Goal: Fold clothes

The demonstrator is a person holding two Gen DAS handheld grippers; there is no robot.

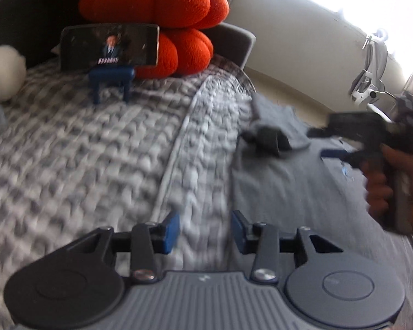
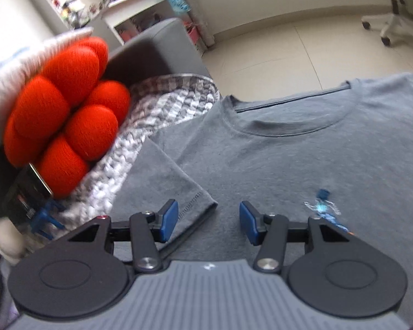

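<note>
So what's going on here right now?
A person is working with two tongs over a grey T-shirt spread front-up on a quilted bedspread. One sleeve is already folded in. The right tongs hover open beside that sleeve; the left tongs are open at the shirt's edge. Neither grips anything.

T-shirt (image 2: 275, 159): grey, crew neck, small blue chest print toward 4 o'clock. Lies flat, front up, collar at 12 o'clock; one sleeve folded inward at 8 o'clock, stitched hem showing.
</note>
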